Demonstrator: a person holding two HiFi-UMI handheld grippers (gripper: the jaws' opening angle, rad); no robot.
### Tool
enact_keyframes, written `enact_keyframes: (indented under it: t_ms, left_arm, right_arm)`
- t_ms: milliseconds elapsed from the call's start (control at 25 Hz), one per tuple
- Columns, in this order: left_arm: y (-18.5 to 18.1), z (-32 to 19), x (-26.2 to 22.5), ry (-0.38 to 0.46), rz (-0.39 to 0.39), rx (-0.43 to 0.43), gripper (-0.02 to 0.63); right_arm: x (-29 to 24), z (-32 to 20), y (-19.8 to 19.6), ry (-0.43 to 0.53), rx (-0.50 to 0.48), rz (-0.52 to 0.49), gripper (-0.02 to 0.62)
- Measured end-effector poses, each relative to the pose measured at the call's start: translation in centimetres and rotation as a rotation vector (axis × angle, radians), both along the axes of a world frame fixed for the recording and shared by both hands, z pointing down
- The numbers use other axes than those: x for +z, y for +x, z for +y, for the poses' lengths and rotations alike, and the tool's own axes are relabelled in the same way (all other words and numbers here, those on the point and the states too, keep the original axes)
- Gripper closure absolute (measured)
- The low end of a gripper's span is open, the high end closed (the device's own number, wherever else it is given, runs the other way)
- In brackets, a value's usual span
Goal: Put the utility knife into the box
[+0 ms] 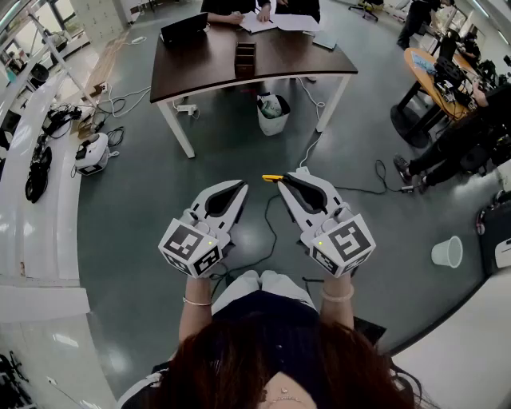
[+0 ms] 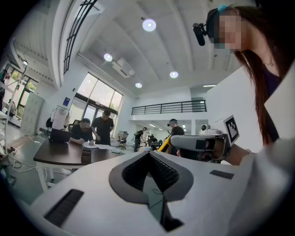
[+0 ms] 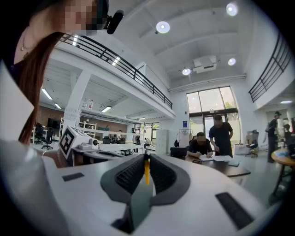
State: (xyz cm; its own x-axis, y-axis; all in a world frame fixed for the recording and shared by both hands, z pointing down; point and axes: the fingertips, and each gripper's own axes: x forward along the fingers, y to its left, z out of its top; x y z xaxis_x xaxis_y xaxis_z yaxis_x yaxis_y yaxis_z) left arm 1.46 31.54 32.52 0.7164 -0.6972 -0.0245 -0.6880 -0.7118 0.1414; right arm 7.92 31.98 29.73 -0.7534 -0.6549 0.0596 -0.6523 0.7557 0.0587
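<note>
Right tongs (image 1: 287,179) are pinching the yellow utility knife (image 1: 273,177) at their very tips, jaws pressing shut on its body while one end is poking out toward 9 o'clock. Left tongs (image 1: 239,186) are hovering just beside them at 9 o'clock, jaws pressing together on nothing. Both are hanging over the grey floor (image 1: 239,152), well apart from any surface.

Farther out at 12 o'clock, a white bin bag (image 1: 273,112) is sitting under a dark worktop (image 1: 200,68). A small dark box (image 1: 245,57), apparently divided into compartments, is standing near the middle of that worktop. A laptop (image 1: 184,28) and papers (image 1: 275,21) are lying at its far edge, where other people are working.

By the look of it, the carry is the step in hand, with the knife gripped and the box not yet reached. The next move is likely calling for an advance toward 12 o'clock, bringing the right tongs over the box's open top, lining the knife up with a compartment, then easing the jaws apart. Which compartment is suiting it cannot be told from here.
</note>
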Motion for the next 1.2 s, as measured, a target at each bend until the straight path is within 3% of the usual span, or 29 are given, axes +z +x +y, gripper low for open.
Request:
enact_keyframes:
  t_ms: [720,1200]
  left_arm:
    - [1.3,-0.8,0.2,-0.021,0.030,0.002,0.612]
    - [3.2,-4.3,1.1,-0.025,0.014,-0.039,0.612]
  right_arm:
    - [-0.5,-0.6,1.5,0.013,-0.010,-0.042,0.548]
    - [0.8,-6.1,3.5,-0.004,-0.053,-0.070,0.548]
